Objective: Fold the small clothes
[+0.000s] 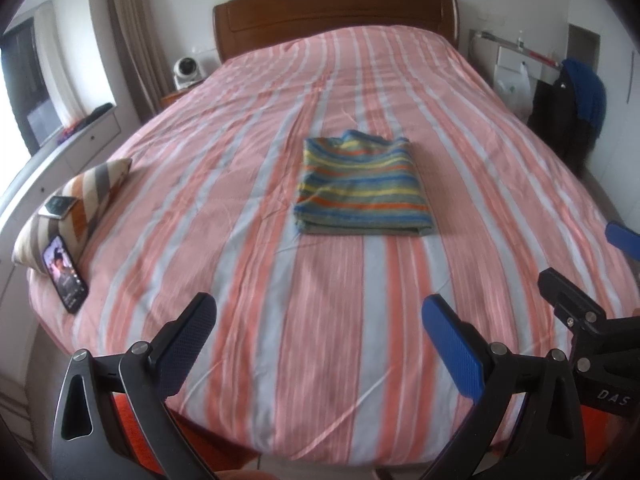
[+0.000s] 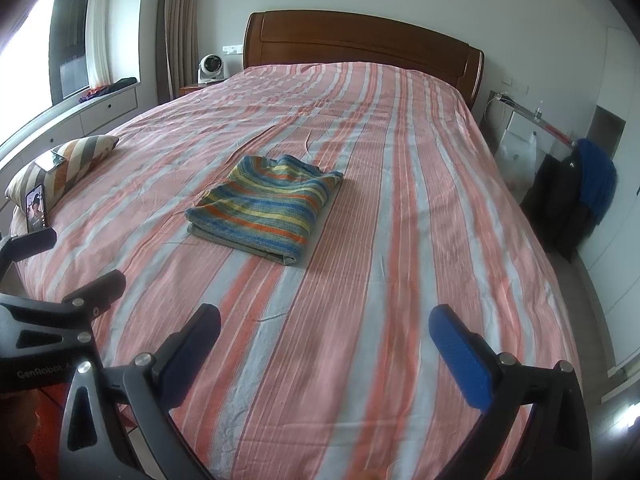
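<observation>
A small garment with blue, yellow and orange stripes lies folded into a neat rectangle in the middle of the bed; the right wrist view shows the same garment left of centre. My left gripper is open over the bed's foot end, well short of the garment, with nothing between its fingers. My right gripper is open too, also over the foot end and empty. The right gripper's black frame shows at the right edge of the left wrist view.
The bed has a pink and grey striped cover and a wooden headboard. A striped cushion with two phones lies at the left edge. A white fan stands on the nightstand. Dark clothes hang at the right.
</observation>
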`<state>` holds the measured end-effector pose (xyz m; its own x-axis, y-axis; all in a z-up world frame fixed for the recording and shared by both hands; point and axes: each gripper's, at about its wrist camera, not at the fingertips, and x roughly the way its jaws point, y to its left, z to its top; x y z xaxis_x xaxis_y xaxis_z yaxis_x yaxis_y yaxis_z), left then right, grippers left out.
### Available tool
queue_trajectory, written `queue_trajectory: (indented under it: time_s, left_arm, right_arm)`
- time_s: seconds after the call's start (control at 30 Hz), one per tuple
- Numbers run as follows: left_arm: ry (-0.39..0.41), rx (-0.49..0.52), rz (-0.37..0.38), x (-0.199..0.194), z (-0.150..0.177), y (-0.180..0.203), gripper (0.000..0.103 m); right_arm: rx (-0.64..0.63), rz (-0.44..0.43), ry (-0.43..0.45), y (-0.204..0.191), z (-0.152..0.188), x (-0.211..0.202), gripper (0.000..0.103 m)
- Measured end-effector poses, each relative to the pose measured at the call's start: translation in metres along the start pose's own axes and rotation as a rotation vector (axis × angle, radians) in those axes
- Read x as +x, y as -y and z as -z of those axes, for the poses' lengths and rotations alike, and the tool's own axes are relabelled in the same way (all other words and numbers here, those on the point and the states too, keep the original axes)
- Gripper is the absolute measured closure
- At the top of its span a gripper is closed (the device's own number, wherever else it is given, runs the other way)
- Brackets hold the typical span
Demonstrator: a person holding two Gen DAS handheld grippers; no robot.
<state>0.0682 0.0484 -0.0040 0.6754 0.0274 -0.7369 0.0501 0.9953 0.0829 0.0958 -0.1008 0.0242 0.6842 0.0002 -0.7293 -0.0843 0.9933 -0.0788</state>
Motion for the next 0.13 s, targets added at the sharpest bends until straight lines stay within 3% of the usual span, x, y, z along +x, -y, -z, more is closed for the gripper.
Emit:
queue_trajectory:
  time_s: [0.13]
  left_arm:
    - [0.012,0.014,-0.011,-0.0019,-0.0003,0.0041,0.0]
  right_arm:
    - [0.006,-0.008,-0.001,0.0009,0.0002,0.0002,0.001]
